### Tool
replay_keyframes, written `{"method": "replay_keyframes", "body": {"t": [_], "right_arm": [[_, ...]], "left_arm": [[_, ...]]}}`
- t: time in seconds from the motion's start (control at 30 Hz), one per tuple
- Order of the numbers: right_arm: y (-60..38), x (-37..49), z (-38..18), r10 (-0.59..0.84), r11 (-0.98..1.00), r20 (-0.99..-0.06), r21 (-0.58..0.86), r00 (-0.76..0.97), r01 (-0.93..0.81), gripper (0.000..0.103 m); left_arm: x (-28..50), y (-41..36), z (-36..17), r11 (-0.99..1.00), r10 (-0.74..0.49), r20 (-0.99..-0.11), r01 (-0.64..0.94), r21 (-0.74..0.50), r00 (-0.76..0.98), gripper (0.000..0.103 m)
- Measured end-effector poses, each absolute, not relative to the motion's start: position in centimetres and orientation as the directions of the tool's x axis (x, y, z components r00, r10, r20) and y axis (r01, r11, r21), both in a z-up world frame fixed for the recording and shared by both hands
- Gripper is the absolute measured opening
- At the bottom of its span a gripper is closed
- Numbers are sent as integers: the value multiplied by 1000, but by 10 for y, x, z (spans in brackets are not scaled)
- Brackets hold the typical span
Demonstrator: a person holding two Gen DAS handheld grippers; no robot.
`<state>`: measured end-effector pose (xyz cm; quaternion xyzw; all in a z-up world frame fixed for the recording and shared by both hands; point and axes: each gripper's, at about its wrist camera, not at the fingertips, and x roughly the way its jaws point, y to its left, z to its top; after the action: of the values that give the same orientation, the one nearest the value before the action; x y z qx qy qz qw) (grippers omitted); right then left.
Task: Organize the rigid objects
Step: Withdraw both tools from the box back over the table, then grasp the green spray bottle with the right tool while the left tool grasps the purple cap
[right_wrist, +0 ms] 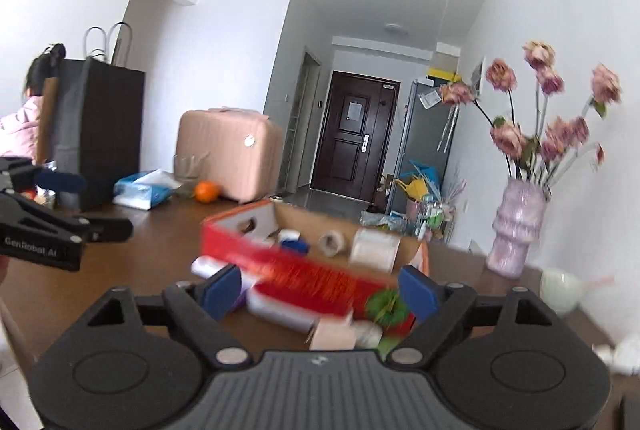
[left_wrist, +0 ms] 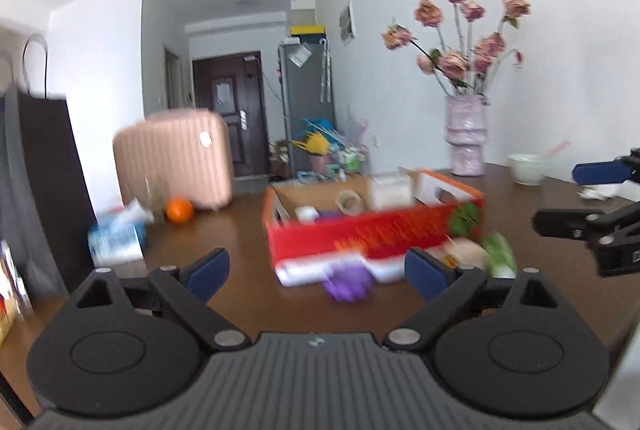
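The red box [left_wrist: 372, 230] sits on the brown desk [left_wrist: 240, 230] straight ahead of the left tool [left_wrist: 316, 272] and ahead of the right tool [right_wrist: 320, 294] too, a little to that tool's left; its top is open, most likely so that loose things can be dropped in from above. Inside it, beyond both tools, lie a roll of tape [left_wrist: 351, 201], a pale block-shaped thing [left_wrist: 390, 190] and a small white piece [left_wrist: 306, 212], so the sorting looks partly done. Closer than the box, just past the left tool's fingertips, a purple object [left_wrist: 348, 284] lies on the desk, with a green-and-white thing [left_wrist: 498, 254] beyond the right-hand finger; in the right wrist view a pale pink block [right_wrist: 334, 336] shows low between the fingers, close to the tool body. These seem to be what is left to gather, though blur hides what they are. Both tools stand with their jaws wide apart and nothing between the pads, a fair stance for reaching toward the next piece. Each tool appears at the edge of the other's view, so they sit side by side facing the box. Farther out, left of both tools, are an orange [left_wrist: 180, 209] and a pink suitcase [left_wrist: 174, 158]; to the right, a vase of dried roses [left_wrist: 466, 134] and a white bowl [left_wrist: 529, 168]
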<state>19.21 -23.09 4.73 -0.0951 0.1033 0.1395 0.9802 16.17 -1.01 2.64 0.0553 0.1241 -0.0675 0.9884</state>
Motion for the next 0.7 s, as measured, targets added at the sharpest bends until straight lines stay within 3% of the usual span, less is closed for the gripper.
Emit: {"method": "replay_keyframes", "body": {"t": [0.13, 0.3, 0.4, 0.7], "right_arm": [[-229, 149, 11, 275, 931, -225, -181, 935, -317, 86], [-218, 140, -12, 265, 899, -299, -266, 916, -347, 86], [-219, 145, -11, 269, 914, -315, -214, 910, -344, 86], [-228, 154, -22, 244, 939, -336, -154, 910, -309, 85]], "left_arm": [[147, -9, -3, 977, -133, -376, 184, 104, 917, 98], [153, -3, 0, 988, -117, -378, 147, 51, 919, 98], [160, -4, 1, 987, -141, -398, 158, 10, 906, 98], [167, -16, -10, 981, -150, -441, 188, 44, 885, 97]]}}
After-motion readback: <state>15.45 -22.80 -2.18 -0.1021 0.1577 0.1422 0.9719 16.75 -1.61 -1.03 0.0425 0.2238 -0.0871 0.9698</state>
